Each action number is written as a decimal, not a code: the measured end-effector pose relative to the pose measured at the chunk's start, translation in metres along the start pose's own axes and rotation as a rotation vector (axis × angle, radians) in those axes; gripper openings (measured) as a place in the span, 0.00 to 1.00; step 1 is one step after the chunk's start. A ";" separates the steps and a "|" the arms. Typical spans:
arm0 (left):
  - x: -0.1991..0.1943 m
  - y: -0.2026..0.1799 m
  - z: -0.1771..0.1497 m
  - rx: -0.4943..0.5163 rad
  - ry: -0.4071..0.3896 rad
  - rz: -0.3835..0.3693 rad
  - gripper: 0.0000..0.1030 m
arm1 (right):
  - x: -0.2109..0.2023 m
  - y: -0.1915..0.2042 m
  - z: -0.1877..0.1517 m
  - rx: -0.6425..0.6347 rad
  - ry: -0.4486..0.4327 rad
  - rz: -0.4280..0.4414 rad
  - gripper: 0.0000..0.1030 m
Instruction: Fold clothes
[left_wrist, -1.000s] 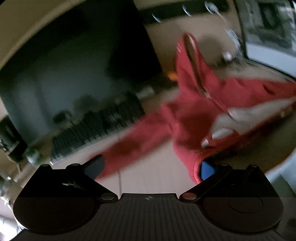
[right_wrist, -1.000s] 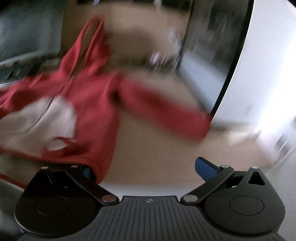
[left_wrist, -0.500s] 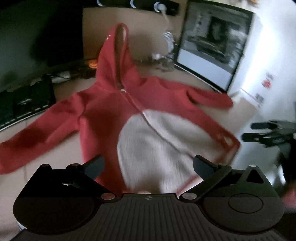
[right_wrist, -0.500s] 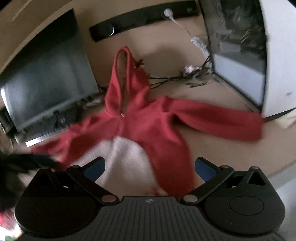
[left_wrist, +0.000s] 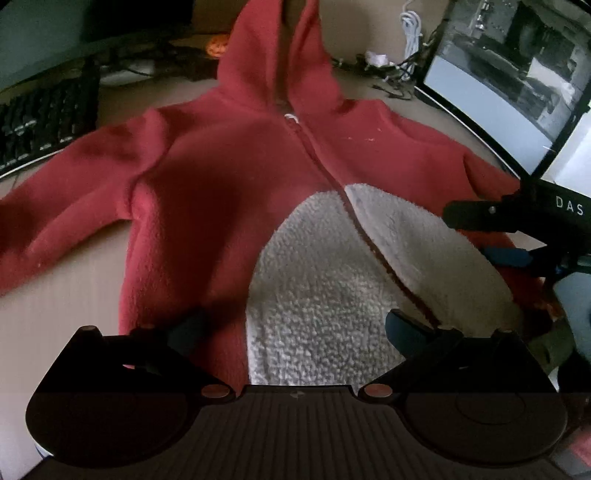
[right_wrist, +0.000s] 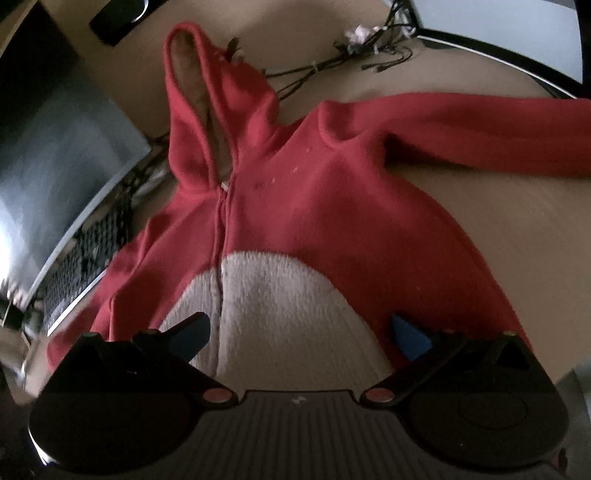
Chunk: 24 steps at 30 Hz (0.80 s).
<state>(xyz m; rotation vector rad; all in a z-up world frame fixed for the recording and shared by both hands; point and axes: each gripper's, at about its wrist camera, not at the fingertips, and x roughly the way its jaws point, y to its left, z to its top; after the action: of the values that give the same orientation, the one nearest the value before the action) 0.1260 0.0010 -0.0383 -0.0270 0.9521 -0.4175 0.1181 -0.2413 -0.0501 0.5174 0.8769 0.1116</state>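
Observation:
A small red fleece hoodie (left_wrist: 229, 177) with a white fluffy belly patch (left_wrist: 332, 280) lies flat and face up on the beige desk, zipped, hood pointing away, both sleeves spread out. My left gripper (left_wrist: 295, 328) hovers over its lower hem, open, nothing between the fingers. My right gripper (right_wrist: 299, 332) hangs open over the white patch (right_wrist: 280, 295) of the hoodie (right_wrist: 332, 192) too. In the left wrist view, the right gripper (left_wrist: 491, 232) shows at the right edge, above the right side of the garment.
A black keyboard (left_wrist: 37, 118) and a dark monitor (right_wrist: 44, 155) stand at the left. Another screen (left_wrist: 509, 81) stands at the right. Cables (right_wrist: 332, 55) lie behind the hood. Bare desk (right_wrist: 498, 221) lies under the right sleeve.
Both grippers let go of the hoodie's hem and pulled back; the garment went from bunched and lifted to lying spread flat. Both grippers have come closer over its lower half.

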 end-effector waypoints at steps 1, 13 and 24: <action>-0.002 0.002 -0.002 -0.007 -0.003 -0.006 1.00 | -0.002 0.000 -0.003 -0.011 0.010 0.004 1.00; -0.008 0.024 -0.003 -0.107 -0.015 -0.106 1.00 | -0.046 -0.049 0.033 0.166 -0.094 0.080 1.00; -0.002 0.000 0.004 -0.083 0.041 0.033 1.00 | -0.038 -0.172 0.078 0.522 -0.172 0.074 1.00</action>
<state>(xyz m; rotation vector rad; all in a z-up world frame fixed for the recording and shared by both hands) 0.1282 0.0014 -0.0349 -0.0781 1.0083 -0.3487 0.1335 -0.4331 -0.0644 1.0323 0.7150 -0.0981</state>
